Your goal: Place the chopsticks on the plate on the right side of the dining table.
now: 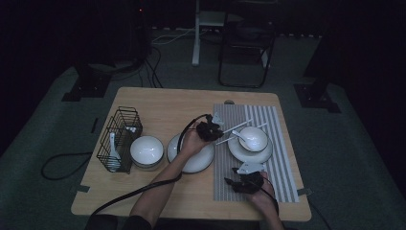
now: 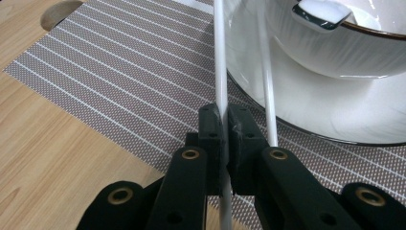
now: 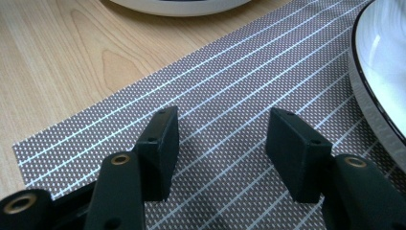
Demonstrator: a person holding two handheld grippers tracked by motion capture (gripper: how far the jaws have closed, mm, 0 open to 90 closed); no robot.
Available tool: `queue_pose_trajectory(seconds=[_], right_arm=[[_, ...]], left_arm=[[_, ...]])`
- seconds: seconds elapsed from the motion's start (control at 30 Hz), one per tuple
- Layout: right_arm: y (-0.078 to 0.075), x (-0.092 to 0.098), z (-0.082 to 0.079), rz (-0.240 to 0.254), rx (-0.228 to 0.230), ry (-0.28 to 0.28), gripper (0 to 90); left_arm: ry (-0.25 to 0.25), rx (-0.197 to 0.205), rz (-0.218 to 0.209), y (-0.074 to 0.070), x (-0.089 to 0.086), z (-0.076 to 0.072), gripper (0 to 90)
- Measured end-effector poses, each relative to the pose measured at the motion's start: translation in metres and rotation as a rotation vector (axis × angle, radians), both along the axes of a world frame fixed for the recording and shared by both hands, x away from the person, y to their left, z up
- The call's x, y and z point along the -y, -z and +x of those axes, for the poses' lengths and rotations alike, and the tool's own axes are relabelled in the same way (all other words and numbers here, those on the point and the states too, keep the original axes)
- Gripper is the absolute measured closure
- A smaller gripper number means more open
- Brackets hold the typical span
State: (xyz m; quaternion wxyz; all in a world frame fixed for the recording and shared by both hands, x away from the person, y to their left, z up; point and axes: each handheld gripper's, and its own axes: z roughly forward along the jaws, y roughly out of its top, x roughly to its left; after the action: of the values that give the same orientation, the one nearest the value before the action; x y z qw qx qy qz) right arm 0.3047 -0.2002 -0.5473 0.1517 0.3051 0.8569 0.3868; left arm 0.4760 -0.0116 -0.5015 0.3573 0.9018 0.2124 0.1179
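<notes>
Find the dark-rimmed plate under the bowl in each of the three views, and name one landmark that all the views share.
High view: the plate lies right of centre on the table, under the bowl.
Left gripper view: the plate is at the right, just beyond the white chopstick.
Right gripper view: the plate is cut off by the right edge.
Shared landmark: the striped placemat under the plate.

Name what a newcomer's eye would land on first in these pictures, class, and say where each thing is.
First, the left gripper, shut on one white chopstick above the striped placemat, with a second chopstick beside it against the plate. On that plate sits a white bowl holding a spoon. Nearer the person, the right gripper hangs open over the mat, holding nothing.
</notes>
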Motion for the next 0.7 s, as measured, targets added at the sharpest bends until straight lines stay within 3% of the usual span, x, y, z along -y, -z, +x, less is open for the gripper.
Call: queue_pose_trajectory(seconds=[0.7], right_arm=[[0.0,0.0,0.0,0.0,0.0,0.0,45.2]], left_arm=[[0.025,-0.016,0.008,0.005,0.017,-0.001,85.6]])
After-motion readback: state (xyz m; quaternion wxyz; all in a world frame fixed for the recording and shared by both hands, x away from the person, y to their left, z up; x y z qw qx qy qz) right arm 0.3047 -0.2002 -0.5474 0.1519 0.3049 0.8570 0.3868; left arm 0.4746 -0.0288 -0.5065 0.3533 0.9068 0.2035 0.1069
